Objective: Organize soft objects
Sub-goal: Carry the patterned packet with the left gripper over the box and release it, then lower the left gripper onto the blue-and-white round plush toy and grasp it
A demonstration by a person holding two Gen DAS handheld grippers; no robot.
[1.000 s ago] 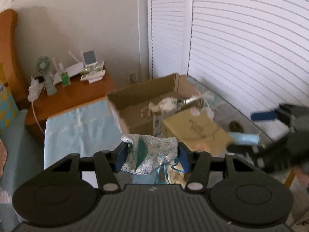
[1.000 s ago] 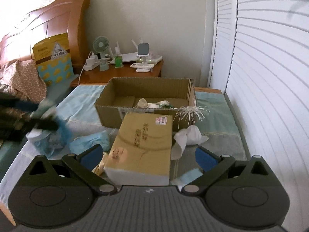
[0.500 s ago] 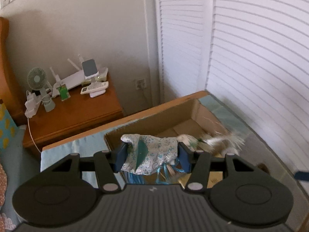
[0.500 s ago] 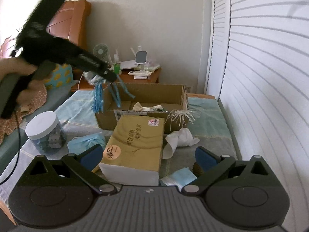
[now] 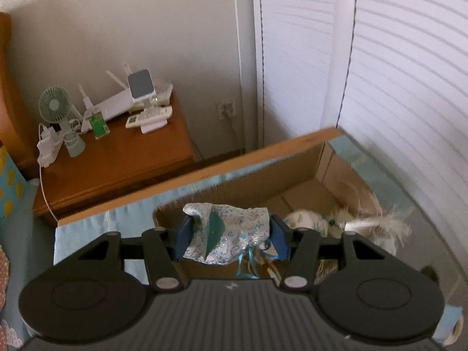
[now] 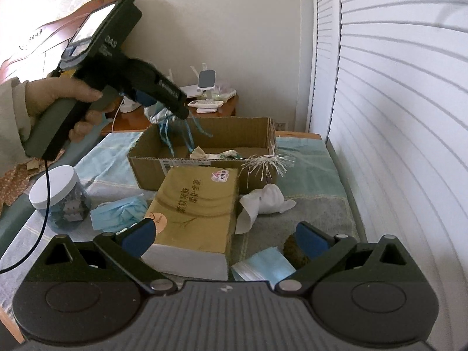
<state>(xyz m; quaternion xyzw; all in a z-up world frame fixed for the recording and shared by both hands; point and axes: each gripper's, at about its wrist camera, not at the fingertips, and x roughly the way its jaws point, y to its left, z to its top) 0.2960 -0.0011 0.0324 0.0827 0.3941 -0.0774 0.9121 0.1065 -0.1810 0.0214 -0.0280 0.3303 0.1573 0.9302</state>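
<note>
Two grippers over bed (image 6: 307,204): left gripper (image 5: 231,235) opening around pouch (image 5: 231,234), right gripper (image 6: 225,234) agape, empty.

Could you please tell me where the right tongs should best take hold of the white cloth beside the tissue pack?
Probably its bunched, rounded middle, coming from above on the right side: the white cloth is thickest there, the blanket beside it is bare, and its thin flap lies close by the tissue pack.

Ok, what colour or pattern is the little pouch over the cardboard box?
White pouch with a light blue swirly print and blue ribbons; clearest in the left wrist view.
</note>
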